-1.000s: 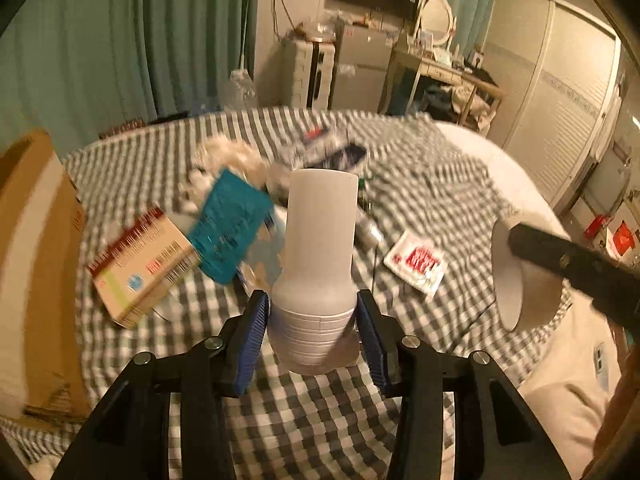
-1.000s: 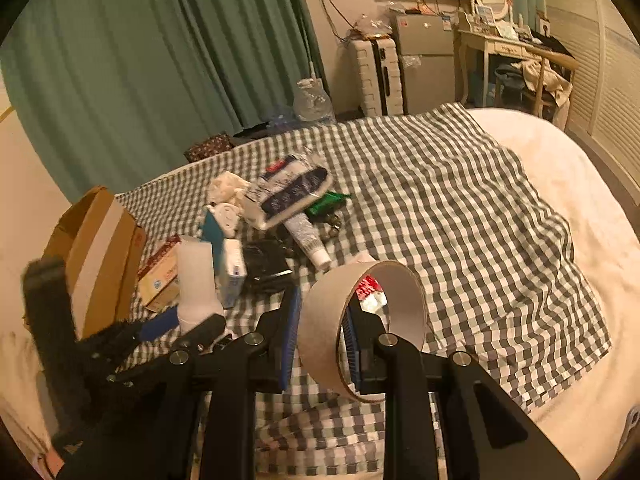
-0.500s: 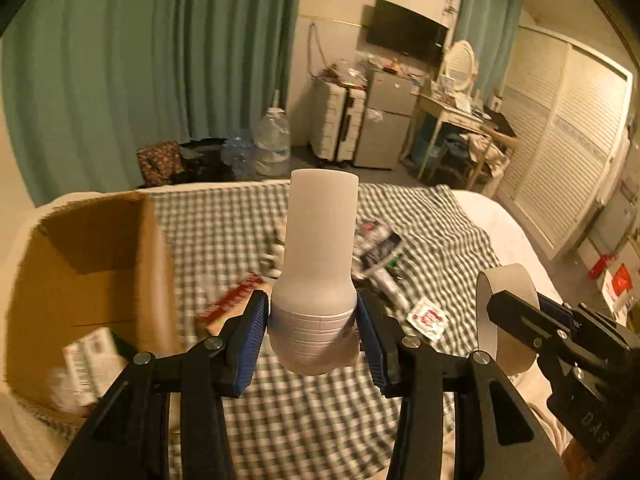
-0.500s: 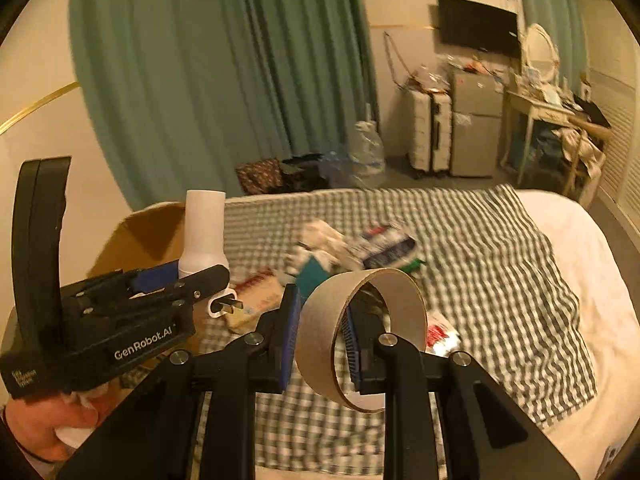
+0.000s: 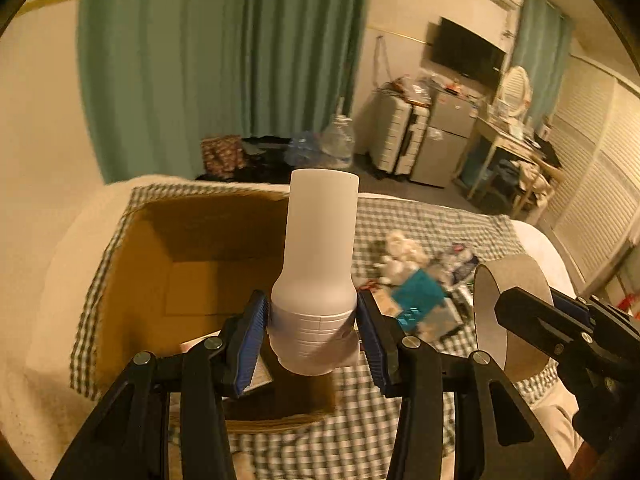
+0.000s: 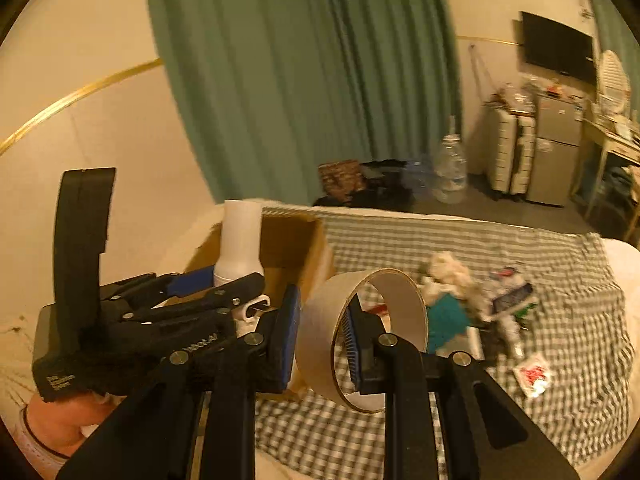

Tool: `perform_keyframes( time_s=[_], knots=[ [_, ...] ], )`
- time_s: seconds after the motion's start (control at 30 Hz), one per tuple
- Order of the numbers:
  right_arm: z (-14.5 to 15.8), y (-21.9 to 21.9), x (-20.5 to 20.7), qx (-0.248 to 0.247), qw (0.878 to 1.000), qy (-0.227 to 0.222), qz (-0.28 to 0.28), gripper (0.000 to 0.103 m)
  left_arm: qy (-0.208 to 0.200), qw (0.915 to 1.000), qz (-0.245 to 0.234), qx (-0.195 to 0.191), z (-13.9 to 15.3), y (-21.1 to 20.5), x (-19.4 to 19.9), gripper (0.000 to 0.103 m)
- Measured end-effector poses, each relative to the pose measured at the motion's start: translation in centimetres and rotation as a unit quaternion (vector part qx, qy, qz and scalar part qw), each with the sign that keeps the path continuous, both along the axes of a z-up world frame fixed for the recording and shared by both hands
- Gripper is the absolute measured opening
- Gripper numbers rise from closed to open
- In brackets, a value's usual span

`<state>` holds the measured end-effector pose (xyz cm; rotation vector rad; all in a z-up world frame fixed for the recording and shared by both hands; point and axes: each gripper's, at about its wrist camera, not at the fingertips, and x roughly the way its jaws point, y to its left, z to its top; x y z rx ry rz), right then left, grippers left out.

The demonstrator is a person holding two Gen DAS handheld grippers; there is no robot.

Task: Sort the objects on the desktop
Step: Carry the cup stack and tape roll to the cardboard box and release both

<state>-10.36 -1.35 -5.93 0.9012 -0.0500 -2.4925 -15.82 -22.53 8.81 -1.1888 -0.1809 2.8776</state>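
Both tongs have swung left toward the cardboard box (image 5: 132,280), which holds a paper packet (image 5: 256,368); left tongs (image 5: 314,332) clamp the white bottle (image 5: 320,248), right tongs (image 6: 320,332) pinch the tape roll's (image 6: 320,336) wall, tilted downward.

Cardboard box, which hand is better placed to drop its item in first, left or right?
Probably left. The left gripper holds the white bottle right over the open cardboard box, while the right gripper, clamping the tape roll, sits beside the box.

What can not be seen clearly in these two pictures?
- Floor of the brown cardboard box, left wrist view: hidden by the white plastic bottle and left gripper.
- Pile of small items, right wrist view: motion-blurred, labels unreadable.
- Brown cardboard tape ring: partly behind the right gripper.
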Motion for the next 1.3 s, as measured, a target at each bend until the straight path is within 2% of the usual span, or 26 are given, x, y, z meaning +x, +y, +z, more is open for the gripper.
perform_keyframes(
  time_s=[0.33,0.47,0.5,0.57,0.6,0.67,0.73,0.93,1.1,1.2,1.3],
  knots=[
    [-3.9,-8.6,-2.9,0.006,0.996,-0.053,0.065,0.02,-0.039,0.9975,0.056,0.016,-5.1,-7.4,0.6,0.046],
    [-5.0,-11.1,-4.8,0.017,0.995,-0.073,0.071,0.022,-0.049,0.9964,0.068,0.006,-6.4,-8.9,0.5,0.047],
    [-5.1,-11.5,-5.1,0.024,0.995,-0.074,0.067,0.027,-0.052,0.9959,0.073,0.004,-6.7,-8.9,0.3,0.049],
    [-5.2,-12.2,-5.5,0.041,0.995,-0.071,0.052,0.076,-0.059,0.9941,0.091,0.004,-7.2,-9.6,0.4,0.063],
    [-5.1,-12.5,-5.5,0.042,0.996,-0.064,0.046,0.082,-0.06,0.9935,0.097,0.006,-7.3,-9.7,0.3,0.067],
    [-4.9,-12.8,-5.7,0.036,0.996,-0.059,0.05,0.082,-0.059,0.9923,0.109,0.009,-7.4,-10.1,0.4,0.079],
    [-4.9,-12.9,-5.8,0.041,0.996,-0.062,0.045,0.082,-0.06,0.9913,0.117,0.008,-7.4,-10.5,0.6,0.081],
    [-4.8,-11.4,-6.1,0.018,0.996,-0.085,0.037,0.082,-0.067,0.9897,0.127,0.011,-7.4,-10.2,0.8,0.085],
    [-3.8,-11.4,-5.9,-0.007,0.993,-0.099,0.061,0.082,-0.067,0.9901,0.122,0.019,-7.1,-9.7,1.0,0.085],
    [-4.2,-12.0,-6.2,-0.014,0.987,-0.138,0.086,0.084,-0.067,0.9902,0.121,0.016,-7.1,-9.4,1.2,0.085],
    [-6.0,-12.8,-6.9,0.012,0.981,-0.177,0.075,0.085,-0.068,0.9892,0.126,0.031,-7.1,-9.8,1.4,0.086]
  ],
)
